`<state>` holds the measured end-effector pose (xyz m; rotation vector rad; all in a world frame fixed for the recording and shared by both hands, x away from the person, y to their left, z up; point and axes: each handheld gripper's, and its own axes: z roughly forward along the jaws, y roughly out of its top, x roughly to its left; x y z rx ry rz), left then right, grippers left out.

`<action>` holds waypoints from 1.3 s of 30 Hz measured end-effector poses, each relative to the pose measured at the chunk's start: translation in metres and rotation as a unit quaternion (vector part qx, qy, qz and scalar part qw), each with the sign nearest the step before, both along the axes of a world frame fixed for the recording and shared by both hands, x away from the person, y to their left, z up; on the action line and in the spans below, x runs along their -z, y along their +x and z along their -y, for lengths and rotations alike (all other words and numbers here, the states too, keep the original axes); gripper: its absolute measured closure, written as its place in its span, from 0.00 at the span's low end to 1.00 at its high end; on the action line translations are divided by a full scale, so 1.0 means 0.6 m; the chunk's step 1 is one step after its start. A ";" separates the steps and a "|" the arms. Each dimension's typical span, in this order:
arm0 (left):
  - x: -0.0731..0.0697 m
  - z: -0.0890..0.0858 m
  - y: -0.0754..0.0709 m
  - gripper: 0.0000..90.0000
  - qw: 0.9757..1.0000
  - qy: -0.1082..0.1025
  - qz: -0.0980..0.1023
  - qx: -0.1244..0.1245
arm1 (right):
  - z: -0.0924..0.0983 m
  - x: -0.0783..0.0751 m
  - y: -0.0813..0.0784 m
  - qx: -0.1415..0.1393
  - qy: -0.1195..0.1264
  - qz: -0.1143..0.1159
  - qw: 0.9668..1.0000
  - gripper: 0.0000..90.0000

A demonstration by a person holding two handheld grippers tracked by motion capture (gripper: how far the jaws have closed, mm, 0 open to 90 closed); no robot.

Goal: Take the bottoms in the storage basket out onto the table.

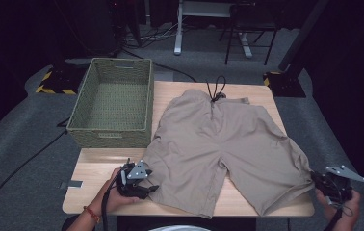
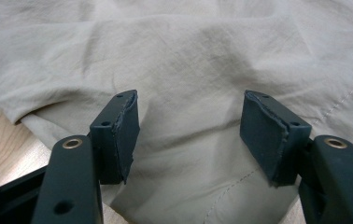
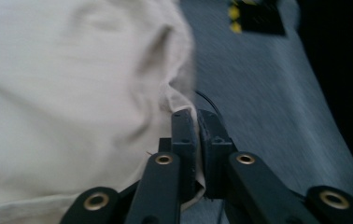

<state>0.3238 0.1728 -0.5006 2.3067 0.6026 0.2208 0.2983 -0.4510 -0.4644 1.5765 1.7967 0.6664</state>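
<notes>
The tan shorts point(image 1: 223, 144) lay spread flat across the table point(image 1: 98, 168), waistband far, legs near, just right of the green basket point(image 1: 112, 101). The right tool point(image 3: 196, 140) was clamped together on the outer hem of the right leg at the table's near right corner. The left tool point(image 2: 188, 135) hovered with its jaws apart over the left leg's hem, gripping nothing. The step in hand looked like taking hold for a fold; next, the left tool needed to close on its hem.

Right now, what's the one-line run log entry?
left gripper: open over shorts | right gripper: shut on shorts hem | basket: empty
</notes>
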 end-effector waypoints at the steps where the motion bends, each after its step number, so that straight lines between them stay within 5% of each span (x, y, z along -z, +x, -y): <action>1: 0.000 0.000 0.000 0.43 1.000 0.000 0.000 0.000 | 0.009 0.002 -0.003 0.015 -0.001 -0.009 1.000 0.95; 3: 0.000 0.000 0.000 0.43 1.000 0.000 0.000 -0.001 | 0.022 0.007 -0.006 0.033 0.004 -0.022 0.999 0.92; 6: -0.001 0.000 -0.001 0.43 1.000 0.002 0.000 -0.002 | 0.028 0.013 -0.004 0.045 -0.002 -0.052 0.998 0.70; 8: -0.001 0.001 -0.002 0.43 1.000 0.002 -0.002 -0.005 | 0.027 0.007 -0.004 0.067 -0.006 -0.039 0.997 0.56; 11: -0.003 0.008 -0.006 0.43 1.000 0.008 -0.004 -0.001 | 0.002 -0.021 0.000 0.008 0.007 0.022 1.000 0.47; 14: -0.005 0.024 -0.015 0.43 1.000 0.011 -0.009 0.018 | -0.051 -0.046 0.019 -0.067 -0.009 0.047 0.997 0.40; 17: -0.009 0.038 -0.020 0.41 0.999 0.022 -0.015 0.021 | -0.109 -0.058 0.053 -0.160 0.007 0.053 0.986 0.38; 19: -0.012 0.037 -0.021 0.34 1.000 0.008 -0.019 0.020 | -0.147 -0.057 0.083 -0.205 0.012 0.052 0.977 0.38; 22: -0.026 0.026 -0.015 0.26 1.000 -0.003 -0.008 -0.009 | -0.200 -0.045 0.134 -0.258 0.006 0.036 0.965 0.38; 26: -0.034 0.003 -0.001 0.18 0.998 -0.010 0.003 -0.063 | -0.250 -0.023 0.198 -0.297 0.006 0.007 0.955 0.38; 32: -0.014 -0.013 0.024 0.18 0.995 0.010 -0.021 -0.098 | -0.284 0.008 0.261 -0.296 -0.004 -0.011 0.955 0.38; 34: -0.007 -0.016 0.031 0.18 0.994 0.011 -0.032 -0.101 | -0.289 0.020 0.276 -0.300 0.011 -0.026 0.953 0.37; 37: -0.002 -0.018 0.034 0.18 0.994 0.009 -0.028 -0.108 | -0.294 0.033 0.287 -0.293 0.001 -0.037 0.955 0.37; 39: -0.002 -0.017 0.034 0.18 0.994 0.008 -0.026 -0.109 | -0.292 0.041 0.291 -0.294 0.020 -0.041 0.955 0.37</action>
